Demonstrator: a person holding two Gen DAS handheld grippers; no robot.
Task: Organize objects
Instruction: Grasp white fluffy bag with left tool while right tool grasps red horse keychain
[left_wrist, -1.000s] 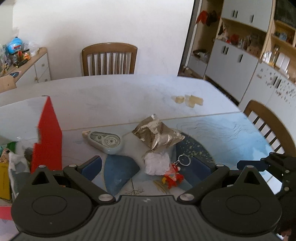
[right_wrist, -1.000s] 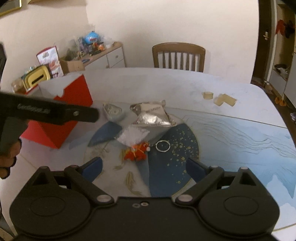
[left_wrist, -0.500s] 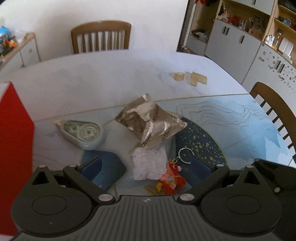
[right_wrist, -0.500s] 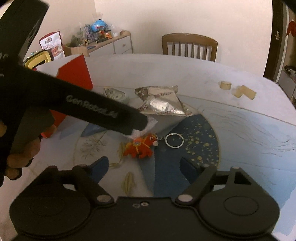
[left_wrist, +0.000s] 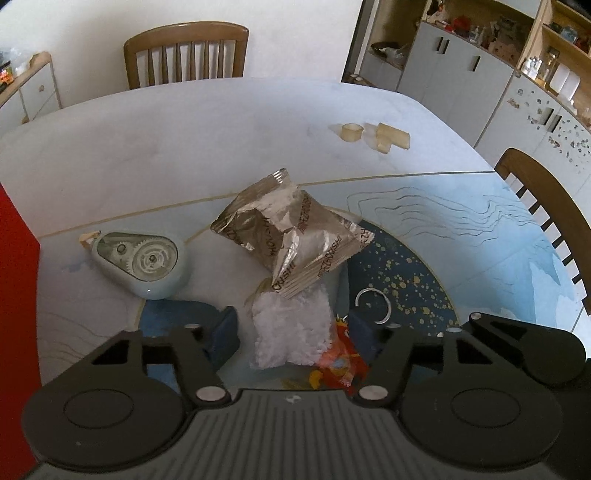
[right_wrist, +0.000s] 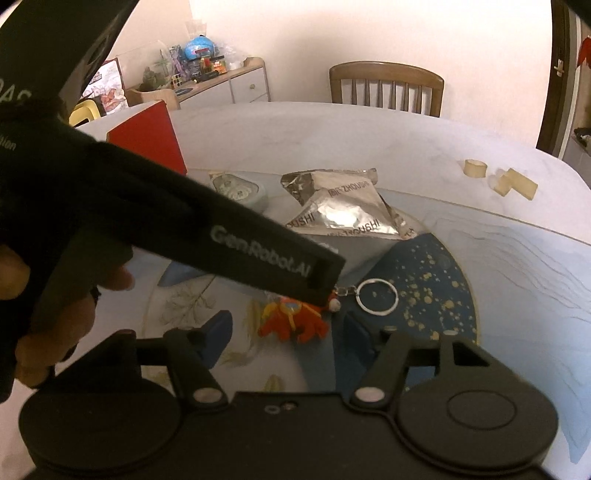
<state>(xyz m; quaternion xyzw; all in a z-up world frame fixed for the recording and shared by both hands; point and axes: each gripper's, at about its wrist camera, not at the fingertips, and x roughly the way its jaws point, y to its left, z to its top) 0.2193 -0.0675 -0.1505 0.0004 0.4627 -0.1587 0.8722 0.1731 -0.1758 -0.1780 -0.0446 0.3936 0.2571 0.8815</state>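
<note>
The left gripper is hanging low over the table, and its jaws have just been closing. The white bag is sitting between the blue fingers, but they are not squeezing it, so this gripper is still released. The right gripper has been closing too. The red toy keychain is lying between its fingers, not yet pinched.

The silver foil packet is resting just past the white bag, with its near corner over the bag. Brown letters on it are showing "ZHOUSHI". White letters on the side of the left gripper are saying "GenRobot.AI".

The tape roller is lying to the left of the packet. A red box is standing at the far left.
</note>
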